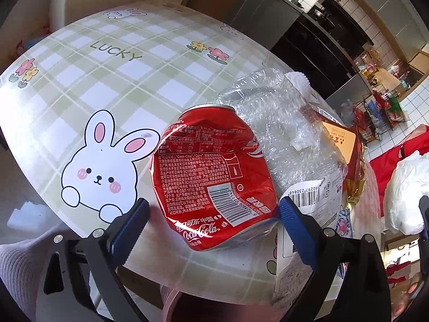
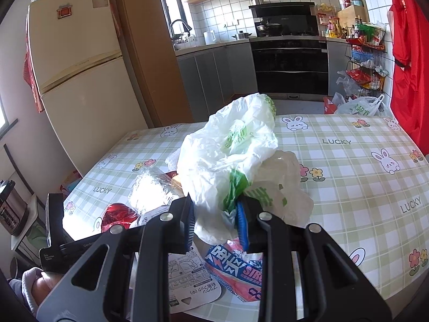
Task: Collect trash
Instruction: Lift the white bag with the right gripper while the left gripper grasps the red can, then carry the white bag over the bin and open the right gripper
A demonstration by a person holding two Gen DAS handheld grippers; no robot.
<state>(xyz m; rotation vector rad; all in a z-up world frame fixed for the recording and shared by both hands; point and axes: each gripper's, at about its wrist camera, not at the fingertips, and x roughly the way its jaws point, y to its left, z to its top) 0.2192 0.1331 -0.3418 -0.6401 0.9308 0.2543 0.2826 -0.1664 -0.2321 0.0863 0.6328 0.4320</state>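
— While the left gripper (image 1: pixel 213 218) hangs low over the checked, rabbit-print tablecloth (image 1: pixel 88 80), what lies between its blue pads?

— A crushed red Coca-Cola can (image 1: pixel 211 171), on its side on the table. The jaws stand wide apart on either side of it; the right pad looks to be at the can's edge, the left one just clear.

— And beyond the can?

— A crumpled clear plastic wrapper (image 1: pixel 281 123) touching it, then a red carton (image 1: pixel 346 145) and a barcoded paper pack (image 1: pixel 316 198) to the right.

— The right gripper (image 2: pixel 214 222)?

— Its fingers are closed down on a bunched white plastic bag (image 2: pixel 236 145) with green print, held above the table; the bag fills the narrow gap between the pads.

— Under it?

— A pink-and-blue snack wrapper (image 2: pixel 236 271) and a printed white card (image 2: pixel 187 281) lie flat on the cloth, with the can (image 2: pixel 118 216) off to the left.
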